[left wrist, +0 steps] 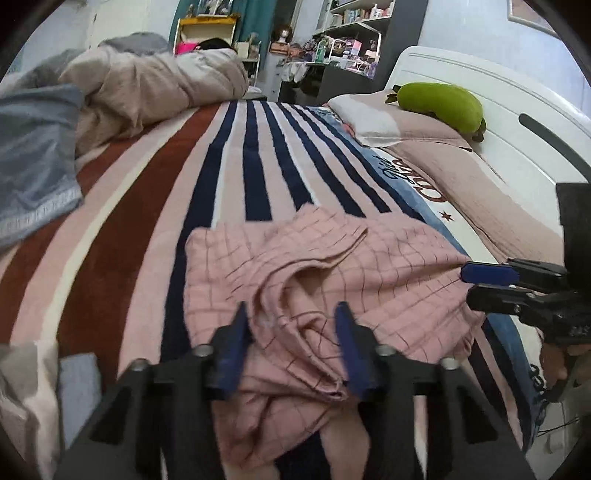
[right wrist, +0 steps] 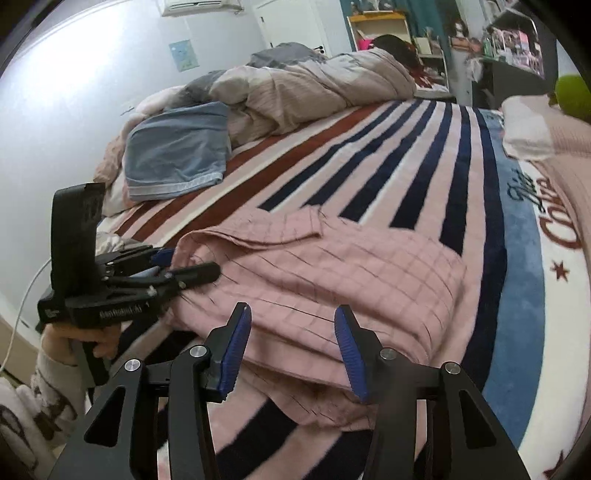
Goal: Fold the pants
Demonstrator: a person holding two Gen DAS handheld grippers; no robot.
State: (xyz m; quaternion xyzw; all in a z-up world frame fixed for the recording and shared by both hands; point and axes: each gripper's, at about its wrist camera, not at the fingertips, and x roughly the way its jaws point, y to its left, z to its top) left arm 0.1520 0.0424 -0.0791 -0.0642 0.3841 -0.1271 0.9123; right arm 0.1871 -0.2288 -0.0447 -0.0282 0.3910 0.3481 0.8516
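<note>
Pink checked pants (left wrist: 325, 280) lie crumpled on the striped blanket (left wrist: 236, 173) near the bed's front edge; they also show in the right wrist view (right wrist: 332, 273). My left gripper (left wrist: 291, 317) is open, its blue pads on either side of a bunched fold at the near edge of the pants. It shows from the side in the right wrist view (right wrist: 192, 264), at the left edge of the pants. My right gripper (right wrist: 291, 321) is open just above the near right part of the pants. It shows in the left wrist view (left wrist: 469, 282) at the right edge of the cloth.
A folded blue garment (right wrist: 177, 155) lies at the far left of the bed. A beige duvet (right wrist: 314, 81) is heaped at the far end. A pillow (left wrist: 424, 129) with a green plush toy (left wrist: 441, 105) lies by the white headboard (left wrist: 517, 122). Cluttered shelves (left wrist: 351, 33) stand beyond.
</note>
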